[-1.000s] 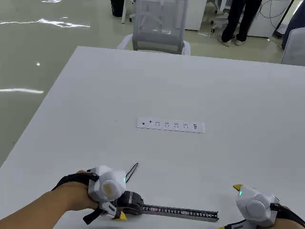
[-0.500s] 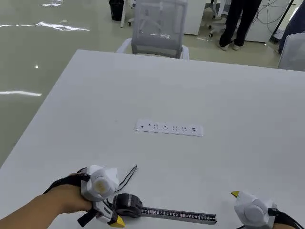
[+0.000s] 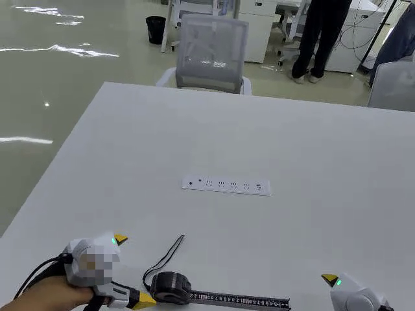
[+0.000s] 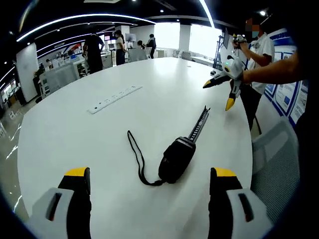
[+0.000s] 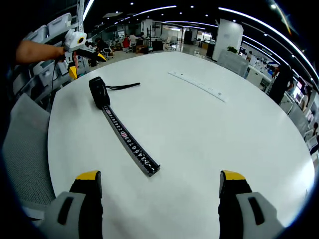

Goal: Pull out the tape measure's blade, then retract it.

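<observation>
The blade (image 3: 240, 300) already lies drawn out flat along the near edge of the desk (image 3: 292, 129), so the pull-out step looks finished and the retraction looks like the step in hand. Neither tool holds anything. The left hand-held gripper (image 4: 150, 174) has its jaws spread wide and empty, and so does the right hand-held gripper (image 5: 159, 179). As a judgement, the next move calls for the left one to close on the tape measure's case (image 4: 177, 159) and steady it. The right one would then meet the blade's free end and guide it as the spring draws it back, so that it does not whip. In the left gripper view the black case sits just ahead of the jaws and between their lines, a little right of centre and not touching them. Its wrist strap (image 4: 135, 159) loops out to the left. The blade runs from the case toward the right hand-held gripper. In the right gripper view its free end lies ahead of the jaws, left of centre and apart from them. Farther up the desk lies a white power strip (image 3: 225, 185), well apart from the tape measure. Beyond the far edge stands a grey office chair (image 3: 213, 45), and a person (image 3: 321, 32) stands behind it.
</observation>
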### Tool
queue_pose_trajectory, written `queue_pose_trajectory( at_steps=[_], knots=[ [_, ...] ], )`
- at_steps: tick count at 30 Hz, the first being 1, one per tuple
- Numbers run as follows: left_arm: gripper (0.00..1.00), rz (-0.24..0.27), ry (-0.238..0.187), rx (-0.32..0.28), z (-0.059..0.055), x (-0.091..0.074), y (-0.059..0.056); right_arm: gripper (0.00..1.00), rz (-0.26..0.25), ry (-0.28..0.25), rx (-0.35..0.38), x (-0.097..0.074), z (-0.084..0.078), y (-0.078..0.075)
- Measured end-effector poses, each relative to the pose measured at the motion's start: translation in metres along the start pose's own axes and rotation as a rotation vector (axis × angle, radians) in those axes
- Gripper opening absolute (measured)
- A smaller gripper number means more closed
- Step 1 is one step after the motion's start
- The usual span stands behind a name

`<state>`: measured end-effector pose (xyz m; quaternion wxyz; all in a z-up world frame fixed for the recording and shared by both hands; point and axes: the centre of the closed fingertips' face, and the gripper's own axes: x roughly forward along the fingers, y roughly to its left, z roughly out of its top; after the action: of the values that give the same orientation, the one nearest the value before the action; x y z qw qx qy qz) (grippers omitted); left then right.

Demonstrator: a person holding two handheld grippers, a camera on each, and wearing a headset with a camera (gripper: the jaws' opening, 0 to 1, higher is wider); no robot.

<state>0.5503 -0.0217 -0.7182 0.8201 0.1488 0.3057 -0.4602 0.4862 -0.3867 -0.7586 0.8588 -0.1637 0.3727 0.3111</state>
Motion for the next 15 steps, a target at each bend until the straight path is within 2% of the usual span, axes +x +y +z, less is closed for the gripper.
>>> queue_pose_trajectory(
  at_steps=[6, 11, 15],
  knots=[
    [0.99, 0.058, -0.036, -0.008, -0.01, -0.026, 0.001, 1.0, -0.027, -0.031, 0.019, -0.015, -0.005, 0.012],
    [0.99, 0.073, -0.036, -0.004, -0.024, -0.04, -0.005, 1.0, -0.043, -0.043, 0.025, -0.025, -0.01, 0.021],
    [0.99, 0.094, -0.036, -0.026, -0.035, -0.049, -0.004, 1.0, -0.059, -0.059, 0.051, -0.033, -0.013, 0.025]
  ],
)
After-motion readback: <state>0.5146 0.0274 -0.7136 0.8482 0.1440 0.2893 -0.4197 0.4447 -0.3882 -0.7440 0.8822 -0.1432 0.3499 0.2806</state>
